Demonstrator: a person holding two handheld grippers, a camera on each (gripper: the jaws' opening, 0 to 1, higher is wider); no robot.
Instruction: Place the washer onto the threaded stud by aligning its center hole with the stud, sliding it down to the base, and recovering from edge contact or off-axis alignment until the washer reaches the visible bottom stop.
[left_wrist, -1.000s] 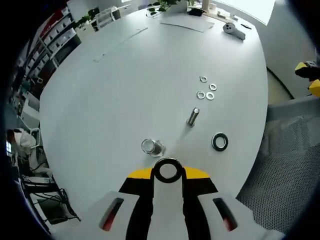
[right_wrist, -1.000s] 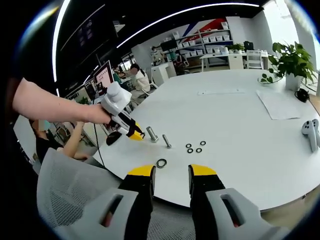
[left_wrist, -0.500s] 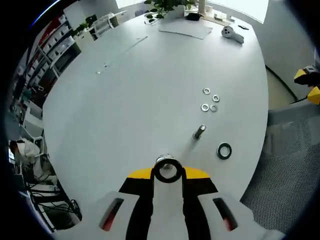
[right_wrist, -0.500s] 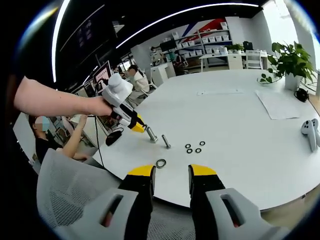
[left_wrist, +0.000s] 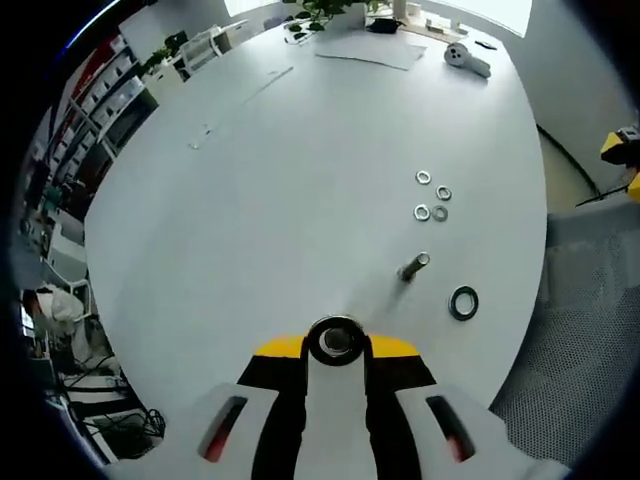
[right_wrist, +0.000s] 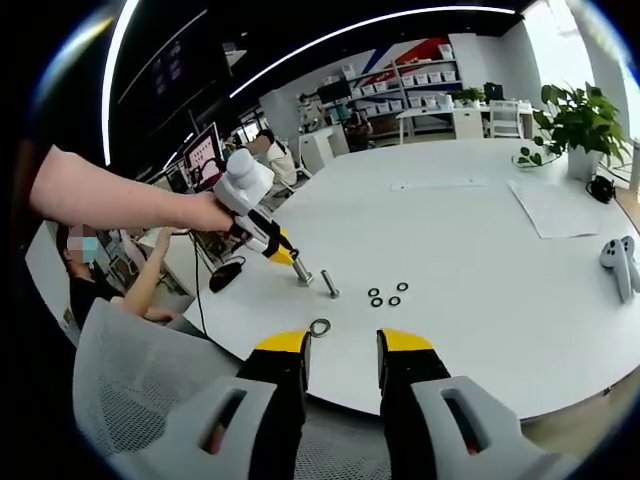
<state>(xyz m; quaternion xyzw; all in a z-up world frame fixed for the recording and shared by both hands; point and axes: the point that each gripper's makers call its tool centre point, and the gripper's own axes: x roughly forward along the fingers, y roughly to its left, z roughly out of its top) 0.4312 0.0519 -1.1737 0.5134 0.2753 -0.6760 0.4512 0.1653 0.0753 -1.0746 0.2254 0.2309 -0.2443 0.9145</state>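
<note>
My left gripper (left_wrist: 337, 350) is shut on a dark metal washer (left_wrist: 315, 340), held flat between its yellow-tipped jaws. Grey metal shows through the washer's hole, and the stud lies straight under it. In the right gripper view a hand holds that left gripper (right_wrist: 283, 256) tilted down, its tips right over the upright threaded stud (right_wrist: 300, 272). Whether the washer touches the stud cannot be told. My right gripper (right_wrist: 341, 362) stands open and empty at the table's near edge.
A second bolt (left_wrist: 412, 267) (right_wrist: 328, 284) stands beside the stud. A black washer (left_wrist: 463, 302) (right_wrist: 320, 326) lies near the table edge, with several small washers (left_wrist: 430, 198) (right_wrist: 385, 297) farther in. A white controller (right_wrist: 618, 255), paper (right_wrist: 555, 205) and plant (right_wrist: 575, 120) sit at the far side.
My left gripper has carried the washer forward over the stud, which stood ahead of the jaws before and is now under the washer's hole. The right gripper has stayed put.
</note>
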